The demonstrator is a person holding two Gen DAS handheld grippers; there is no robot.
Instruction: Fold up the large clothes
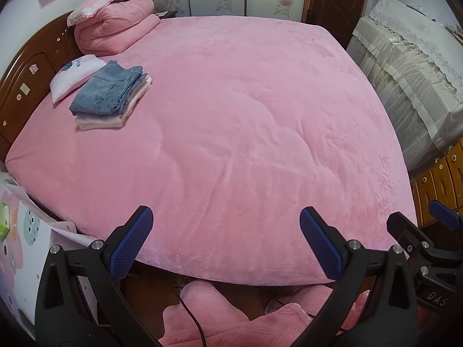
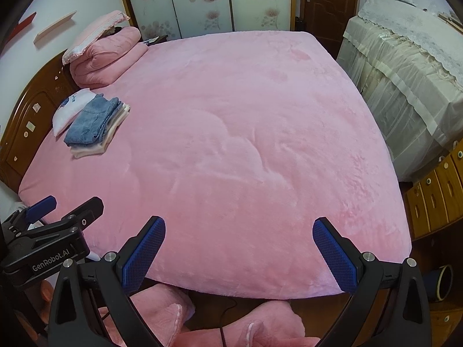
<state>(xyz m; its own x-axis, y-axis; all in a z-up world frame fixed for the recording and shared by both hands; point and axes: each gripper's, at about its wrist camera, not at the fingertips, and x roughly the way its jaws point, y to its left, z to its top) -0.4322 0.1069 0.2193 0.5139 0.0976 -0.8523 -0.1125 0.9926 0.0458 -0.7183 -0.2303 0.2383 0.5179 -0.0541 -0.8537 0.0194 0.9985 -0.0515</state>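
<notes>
Left wrist view: left gripper [image 1: 225,241] over near edge of wide bed under pink plush blanket [image 1: 246,121], jaws spread wide, nothing between the blue textured pads [image 1: 131,245]. Bed top bare in the middle. Far left, near dark wooden headboard [image 1: 26,86]: stack of folded clothes, blue denim piece on cream knit [image 1: 111,98], leaning partly on small white printed pillow [image 1: 75,70]; behind it, rolled pink quilt with frilled pink pillow on top [image 1: 113,29]. Below bed edge, on floor: rumpled pink fleecy garment [image 1: 237,326], unfolded, black cable across it. Right gripper's black body [image 1: 425,248] at right margin. Right wrist view: right gripper [image 2: 238,251] likewise over near bed edge, jaws wide, empty. Same pink fleecy garment low in frame beneath the jaws, part hidden by bed edge and by the gripper frames; shape not readable. Left gripper at left margin, jaws also apart. Judged step: between garments, one stack done, next piece waiting on floor, not yet picked up. Next move likely calls for lowering both grippers past bed edge, pinching fleece at two well-separated points such as shoulders or hem, avoiding the cable, then lifting and spreading flat on open middle of bed. Thick pile probably needs a deep bite to hold.
</notes>
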